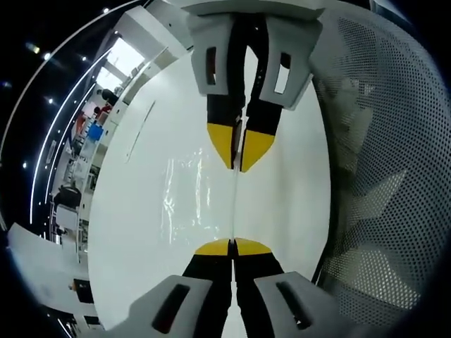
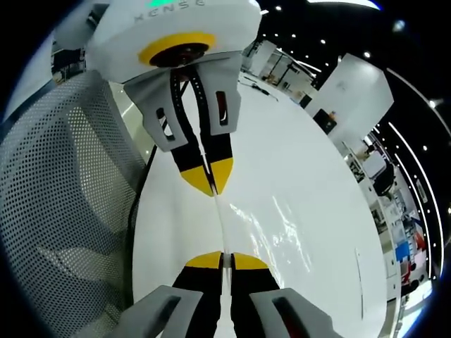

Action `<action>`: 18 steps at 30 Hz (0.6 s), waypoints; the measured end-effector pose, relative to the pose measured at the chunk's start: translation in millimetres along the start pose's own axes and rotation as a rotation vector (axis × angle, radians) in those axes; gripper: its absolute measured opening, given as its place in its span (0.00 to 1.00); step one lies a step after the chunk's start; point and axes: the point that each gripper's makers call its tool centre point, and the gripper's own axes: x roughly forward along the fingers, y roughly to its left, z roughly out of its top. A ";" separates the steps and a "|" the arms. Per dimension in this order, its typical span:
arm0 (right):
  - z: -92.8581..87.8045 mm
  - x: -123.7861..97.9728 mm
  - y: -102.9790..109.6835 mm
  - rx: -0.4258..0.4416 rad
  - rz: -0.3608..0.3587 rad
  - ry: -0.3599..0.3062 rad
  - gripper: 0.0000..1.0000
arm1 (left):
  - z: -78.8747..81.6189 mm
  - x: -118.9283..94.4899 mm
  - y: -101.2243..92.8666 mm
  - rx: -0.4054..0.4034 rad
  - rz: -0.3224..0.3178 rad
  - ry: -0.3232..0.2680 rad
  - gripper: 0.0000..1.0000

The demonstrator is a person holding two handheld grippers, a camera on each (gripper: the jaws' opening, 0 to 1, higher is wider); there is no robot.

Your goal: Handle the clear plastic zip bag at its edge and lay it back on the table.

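- Above the white table (image 1: 141, 232), clear plastic zip bag (image 1: 189, 201) stretched between left gripper (image 1: 232, 248) and right gripper (image 1: 237, 163), both jaws pinching its edge.
- Edge handling under way; laying down outstanding.

I cannot trace the clear zip bag's (image 1: 190, 201) outline against the white table (image 1: 134, 232), and its pinched edge is hidden inside both grippers' closed jaws.
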 end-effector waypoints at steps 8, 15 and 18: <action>-2.4 -0.1 -0.7 0.005 -0.001 0.007 0.00 | -0.9 0.5 1.0 -0.002 0.001 0.004 0.00; -5.0 -0.5 -0.3 0.009 -0.003 0.014 0.00 | -2.4 -0.1 0.5 -0.003 0.001 0.007 0.00; -5.6 -0.5 -0.3 0.011 -0.003 0.017 0.00 | -3.9 -0.5 1.0 -0.006 0.004 0.010 0.00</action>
